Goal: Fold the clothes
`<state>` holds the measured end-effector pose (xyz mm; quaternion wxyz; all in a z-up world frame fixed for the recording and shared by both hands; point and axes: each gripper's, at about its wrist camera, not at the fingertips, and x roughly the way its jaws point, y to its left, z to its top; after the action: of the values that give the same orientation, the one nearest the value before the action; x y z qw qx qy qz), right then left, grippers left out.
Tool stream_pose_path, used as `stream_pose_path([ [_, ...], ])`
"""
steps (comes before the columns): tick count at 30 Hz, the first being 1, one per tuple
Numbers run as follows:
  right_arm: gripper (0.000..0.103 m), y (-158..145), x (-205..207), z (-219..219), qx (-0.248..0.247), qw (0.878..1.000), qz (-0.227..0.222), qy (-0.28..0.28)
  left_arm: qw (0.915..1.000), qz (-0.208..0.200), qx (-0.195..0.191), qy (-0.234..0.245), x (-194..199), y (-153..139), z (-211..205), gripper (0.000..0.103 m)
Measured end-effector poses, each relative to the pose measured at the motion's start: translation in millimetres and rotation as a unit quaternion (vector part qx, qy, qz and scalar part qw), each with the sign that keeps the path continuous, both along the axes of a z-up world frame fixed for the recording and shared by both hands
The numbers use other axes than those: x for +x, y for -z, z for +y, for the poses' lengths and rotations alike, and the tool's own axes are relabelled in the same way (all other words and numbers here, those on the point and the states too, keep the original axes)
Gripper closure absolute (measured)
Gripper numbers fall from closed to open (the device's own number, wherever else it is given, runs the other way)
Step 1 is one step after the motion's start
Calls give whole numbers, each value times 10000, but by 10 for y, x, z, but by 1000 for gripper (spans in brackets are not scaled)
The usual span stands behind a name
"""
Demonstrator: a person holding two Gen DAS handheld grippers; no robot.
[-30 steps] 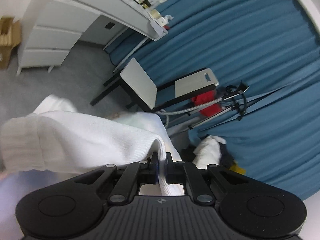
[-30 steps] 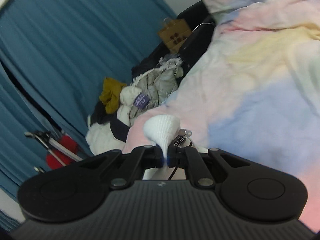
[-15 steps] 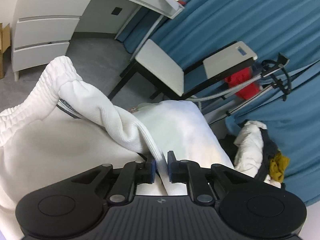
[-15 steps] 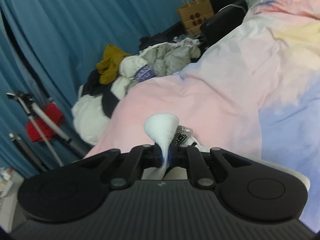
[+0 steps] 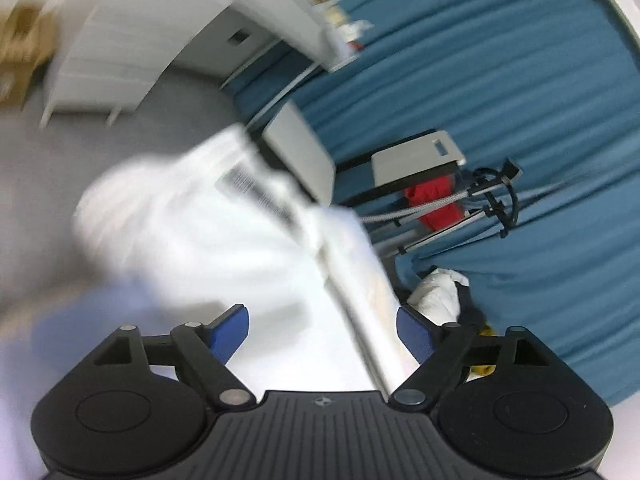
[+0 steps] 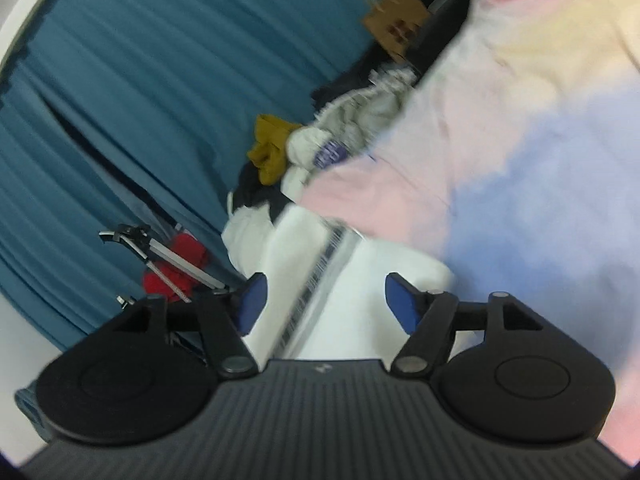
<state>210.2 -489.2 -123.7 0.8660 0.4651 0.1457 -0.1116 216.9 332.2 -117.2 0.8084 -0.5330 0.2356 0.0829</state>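
Note:
A white ribbed garment [image 5: 208,232] lies blurred ahead of my left gripper [image 5: 322,330], spread over the bed's edge. The left jaws are opening and stand wide apart; cloth shows in the gap below them, but the blue pads [image 5: 230,330] do not press on it. In the right wrist view the same white garment [image 6: 352,280], with a striped band across it, lies on the pastel bedcover [image 6: 500,152]. My right gripper [image 6: 324,306] is opening over it, its pads clear of the fabric.
A heap of other clothes [image 6: 320,148] sits at the bed's far edge by the blue curtain [image 6: 140,92]. A chair [image 5: 308,148], a red object with a tripod [image 5: 440,204] and a white desk with drawers [image 5: 120,44] stand beyond the bed.
Both grippers were shut on folds of the white garment; both have let go and stand open. The garment has dropped onto the bed, and both views are blurred by motion.

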Motion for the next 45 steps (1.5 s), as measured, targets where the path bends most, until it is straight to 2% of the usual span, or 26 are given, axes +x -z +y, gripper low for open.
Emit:
stream_pose_path([
  [3, 34, 159, -185, -66, 374, 9990, 226, -86, 9973, 324, -659, -90, -166, 308, -79, 19],
  [4, 34, 222, -227, -89, 580, 9981, 195, -118, 9970, 350, -691, -27, -158, 336, -104, 19],
  [7, 34, 410, -237, -139, 1182, 9926, 121, -262, 9977, 312, -559, 214, -75, 359, -180, 12],
  [9, 34, 507, -129, -147, 1390, 9893, 209, -386, 9984, 246, -370, 347, 8, 382, -234, 12],
  [15, 35, 730, 256, -104, 1148, 9881, 678, -767, 9993, 78, 32, 361, 220, 508, -369, 10],
  [18, 34, 773, 370, -132, 923, 9902, 528, -909, 9996, -41, 14, 280, 327, 569, -370, 18],
  [20, 35, 782, 414, -136, 801, 9918, 446, -890, 9998, -60, -99, 181, 420, 621, -354, 35],
  [21, 37, 785, 429, -129, 771, 9927, 421, -826, 9998, -70, -141, 149, 447, 651, -344, 37],
  [23, 49, 754, 458, -105, 627, 9947, 455, -678, 9996, -145, -231, 91, 497, 694, -337, 45],
  [24, 67, 735, 472, -92, 546, 9955, 480, -602, 9996, -142, -222, 82, 511, 703, -338, 48],
  [25, 79, 699, 475, -79, 444, 9963, 482, -547, 9997, -125, -200, 81, 529, 709, -337, 55],
  [27, 84, 613, 462, -55, 249, 9977, 424, -459, 9998, -102, -153, 88, 554, 722, -334, 68],
  [29, 88, 502, 407, -12, 39, 9988, 294, -402, 9997, -144, -158, 74, 543, 726, -312, 85],
  [32, 90, 330, 306, 40, -207, 9993, 69, -314, 9997, -238, -11, 80, 510, 661, -315, 90],
  [37, 91, 136, -77, 0, 158, 9997, -191, 1, 9987, -337, 306, 229, 315, 464, -373, 91],
  [40, 91, 72, -355, -46, 320, 9992, -184, 167, 9974, -335, 490, 409, 85, 347, -446, 91],
  [45, 91, 112, -882, -262, 663, 9962, -165, 533, 9922, -275, 797, 914, -262, 154, -670, 91],
])
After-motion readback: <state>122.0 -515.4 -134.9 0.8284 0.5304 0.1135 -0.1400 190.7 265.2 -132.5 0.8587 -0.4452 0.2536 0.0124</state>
